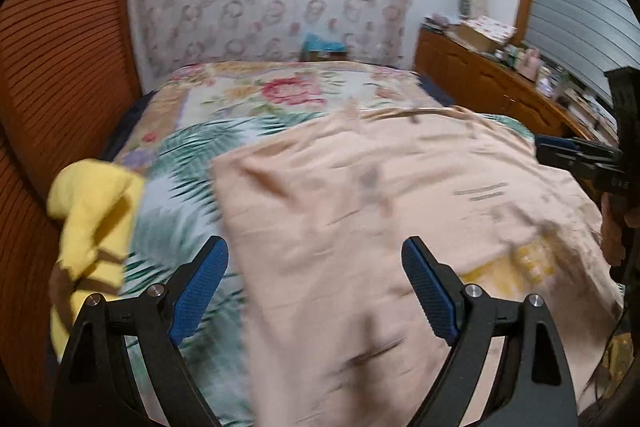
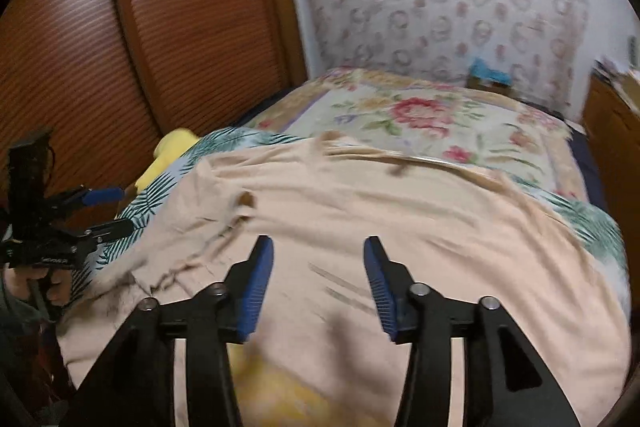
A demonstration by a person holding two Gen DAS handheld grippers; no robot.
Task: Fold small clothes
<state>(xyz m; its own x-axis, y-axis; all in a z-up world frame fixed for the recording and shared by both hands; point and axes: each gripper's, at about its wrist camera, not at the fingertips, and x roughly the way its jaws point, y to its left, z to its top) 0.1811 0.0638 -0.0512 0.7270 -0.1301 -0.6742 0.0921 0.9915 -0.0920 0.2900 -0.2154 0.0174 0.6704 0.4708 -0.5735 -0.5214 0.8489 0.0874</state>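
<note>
A pale peach garment [image 1: 380,211] lies spread flat on the bed, wide and slightly wrinkled; it also fills the middle of the right wrist view [image 2: 400,219]. My left gripper [image 1: 314,259] is open and empty above its near left edge. My right gripper [image 2: 318,259] is open and empty above its near middle. A yellow printed patch [image 1: 528,259] shows at the garment's near edge. The right gripper also shows at the right edge of the left wrist view [image 1: 576,155], and the left gripper at the left edge of the right wrist view [image 2: 100,211], open.
A crumpled yellow garment [image 1: 92,223] lies at the bed's left side, next to a wooden slatted wardrobe [image 2: 120,47]. The bed has a palm-leaf sheet [image 1: 180,163] and a floral blanket [image 2: 420,115]. A wooden dresser [image 1: 480,83] with clutter stands at the right.
</note>
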